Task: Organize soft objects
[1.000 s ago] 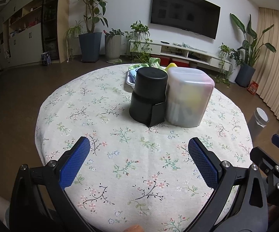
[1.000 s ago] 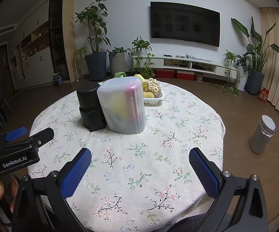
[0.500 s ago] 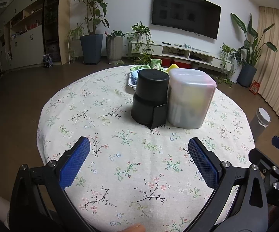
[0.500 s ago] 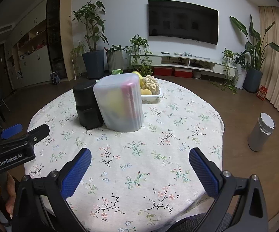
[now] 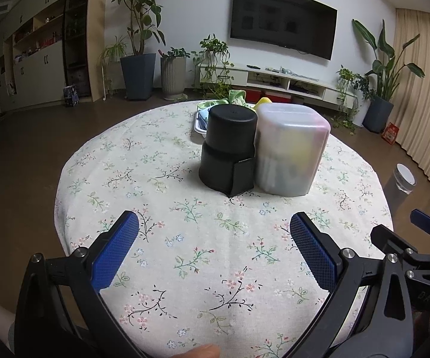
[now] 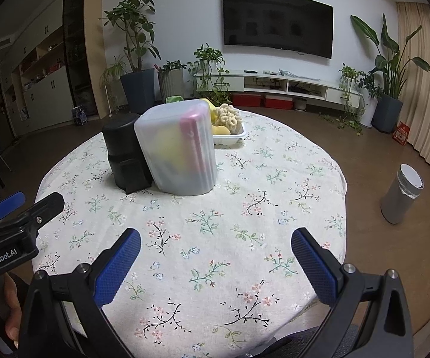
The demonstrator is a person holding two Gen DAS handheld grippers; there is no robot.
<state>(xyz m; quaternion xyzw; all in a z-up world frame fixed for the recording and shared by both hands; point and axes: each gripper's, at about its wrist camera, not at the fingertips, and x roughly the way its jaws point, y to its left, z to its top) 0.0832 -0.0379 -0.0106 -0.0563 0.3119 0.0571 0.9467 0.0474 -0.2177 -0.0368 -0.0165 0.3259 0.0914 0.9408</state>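
A frosted translucent container (image 5: 289,152) (image 6: 179,149) stands upside down mid-table, with yellow and pink things dimly visible inside. A black round container (image 5: 228,146) (image 6: 125,152) stands touching its left side. Behind them a white tray (image 6: 229,137) holds soft items: a beige knobbly toy (image 6: 229,116), yellow pieces and something green (image 5: 235,97). My left gripper (image 5: 215,235) is open and empty over the table's near part. My right gripper (image 6: 215,247) is open and empty, also near the front edge, to the right of the left one.
The round table (image 5: 185,238) has a floral cloth. A grey bin (image 6: 401,198) stands on the floor at the right. Potted plants (image 5: 138,59) and a TV unit (image 5: 289,80) line the far wall.
Both grippers have drawn back and risen slightly from the containers; the containers look a little farther away. Both stay open.
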